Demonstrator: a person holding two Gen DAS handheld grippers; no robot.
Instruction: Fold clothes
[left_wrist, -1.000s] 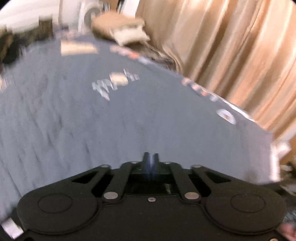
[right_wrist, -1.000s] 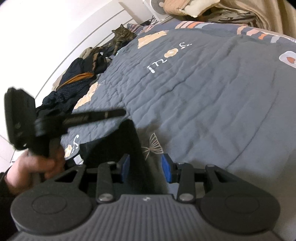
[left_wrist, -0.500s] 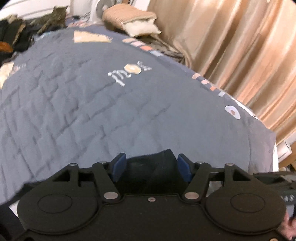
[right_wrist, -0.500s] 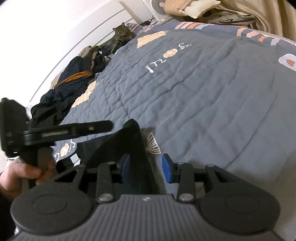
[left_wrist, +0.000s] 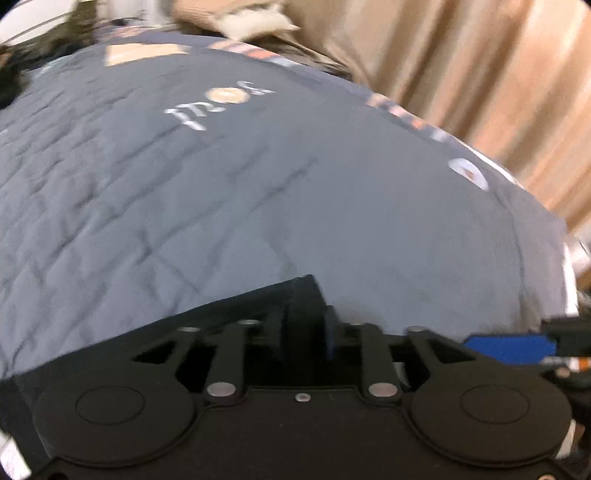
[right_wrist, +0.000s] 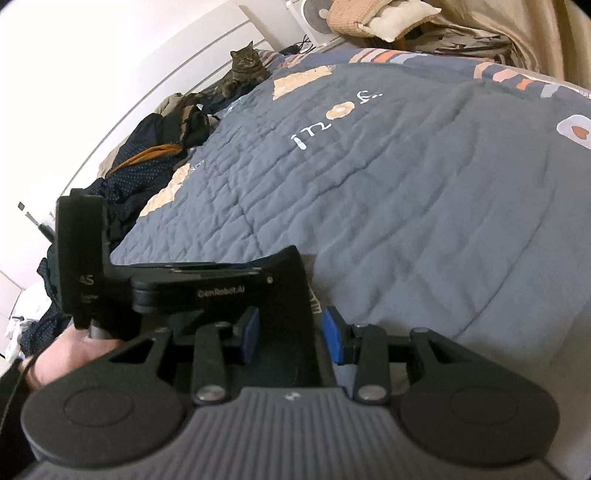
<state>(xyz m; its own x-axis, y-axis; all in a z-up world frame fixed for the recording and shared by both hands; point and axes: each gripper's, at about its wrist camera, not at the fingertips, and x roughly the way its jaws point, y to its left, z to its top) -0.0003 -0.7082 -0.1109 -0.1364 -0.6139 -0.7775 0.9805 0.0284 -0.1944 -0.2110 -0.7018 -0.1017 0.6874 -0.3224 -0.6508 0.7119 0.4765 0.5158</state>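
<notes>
A dark garment (right_wrist: 291, 295) is being held up at the near edge of a bed, over a grey quilted bedspread (right_wrist: 424, 206) that is printed with pale lettering and orange shapes.

Right wrist view: the right tool (right_wrist: 290, 338) is being kept partly closed, with its blue pads (right_wrist: 334, 338) standing on either side of a black fold of the garment. The fold is being gripped between them, and the cloth is rising to a peak just beyond the pads. The left tool (right_wrist: 236, 275) is being seen side-on just to the left, level with the garment's upper edge, and is being carried by a hand (right_wrist: 70, 354) at the lower left.

Left wrist view (blurred): the jaws of the left tool (left_wrist: 306, 339) are closing around a corner of the garment (left_wrist: 280, 302). Only one blue pad (left_wrist: 328, 332) is being shown clearly, lying against the cloth; firm pressure from both pads cannot be told. From that corner, the garment's edge is being drawn down toward the lower left. A blue pad of the right tool (left_wrist: 509, 345) is being shown at the right edge.

Background: a heap of dark clothes (right_wrist: 147, 173) is lying along the far left side of the bed, a tabby cat (right_wrist: 243, 70) is sitting beyond it by the wall, a fan (right_wrist: 317, 14) is standing in the corner, and tan curtains (left_wrist: 480, 74) are hanging to the right.
</notes>
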